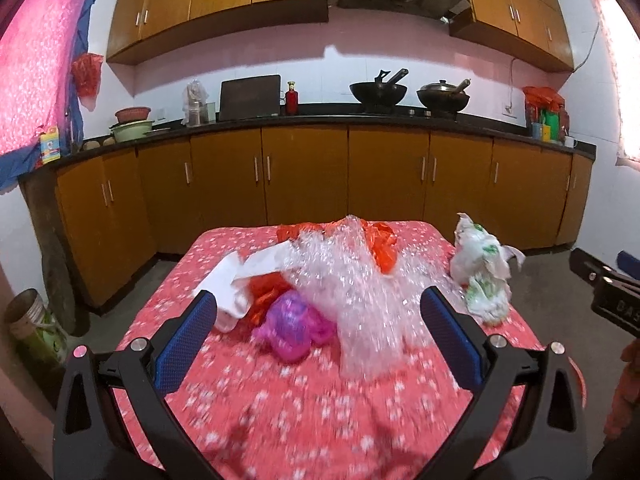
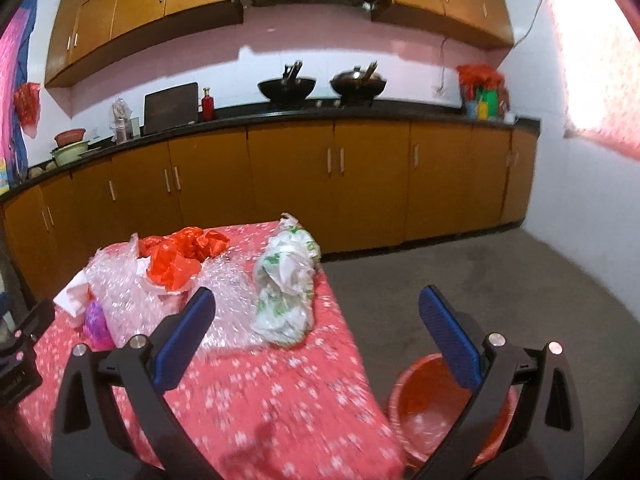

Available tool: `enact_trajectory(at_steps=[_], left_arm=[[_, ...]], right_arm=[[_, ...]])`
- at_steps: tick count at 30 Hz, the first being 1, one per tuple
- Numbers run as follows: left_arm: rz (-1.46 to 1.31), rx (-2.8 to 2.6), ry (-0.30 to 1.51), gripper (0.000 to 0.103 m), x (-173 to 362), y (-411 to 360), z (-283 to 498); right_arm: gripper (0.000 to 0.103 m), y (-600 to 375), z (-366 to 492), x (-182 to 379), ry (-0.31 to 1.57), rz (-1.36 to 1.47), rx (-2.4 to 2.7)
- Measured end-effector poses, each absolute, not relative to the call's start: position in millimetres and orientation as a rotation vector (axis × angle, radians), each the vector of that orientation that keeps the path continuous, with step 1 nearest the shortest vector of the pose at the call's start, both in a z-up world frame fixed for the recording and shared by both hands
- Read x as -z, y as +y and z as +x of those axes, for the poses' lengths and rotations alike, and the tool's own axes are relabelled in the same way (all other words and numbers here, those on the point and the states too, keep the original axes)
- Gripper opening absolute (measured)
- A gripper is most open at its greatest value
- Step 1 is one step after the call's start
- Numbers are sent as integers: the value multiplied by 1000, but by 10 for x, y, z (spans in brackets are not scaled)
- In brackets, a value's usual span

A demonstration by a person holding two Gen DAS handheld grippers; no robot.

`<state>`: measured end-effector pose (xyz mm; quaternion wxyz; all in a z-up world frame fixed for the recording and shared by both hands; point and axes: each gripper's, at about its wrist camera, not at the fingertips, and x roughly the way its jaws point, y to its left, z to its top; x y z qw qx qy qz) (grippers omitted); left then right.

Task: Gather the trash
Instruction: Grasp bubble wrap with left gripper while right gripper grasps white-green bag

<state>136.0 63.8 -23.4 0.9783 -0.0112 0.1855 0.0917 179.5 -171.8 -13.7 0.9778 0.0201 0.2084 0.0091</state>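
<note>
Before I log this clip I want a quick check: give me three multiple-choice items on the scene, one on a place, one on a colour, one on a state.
1. Where is the bucket?
A. on the table
B. on the floor beside the table
C. on the counter

2. What colour is the small bag nearest the left gripper?
A. pink-purple
B. green
C. black

3. How do both grippers stand?
A. both shut on trash
B. left shut, right open
C. both open, holding nothing

Answers:
1 B: it sits on the grey floor by the table edge, under the right gripper.
2 A: it lies crumpled beside the bubble wrap.
3 C: the fingers are spread wide in each view.
</note>
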Motion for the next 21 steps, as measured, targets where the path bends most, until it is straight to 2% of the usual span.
enact_trajectory(at_steps=[7,18,21], left_arm=[[-91,-174,429,100,381,756,1764],[-47,-178,475,92,437,733,2101],[-57,-174,493,89,452,735,2155]], right_arm=[[98,-1570,2496,323,474,19,-26],[95,-1466,3180,583,553,-6,9],[90,-1449,3262,665,586,-3,-7]])
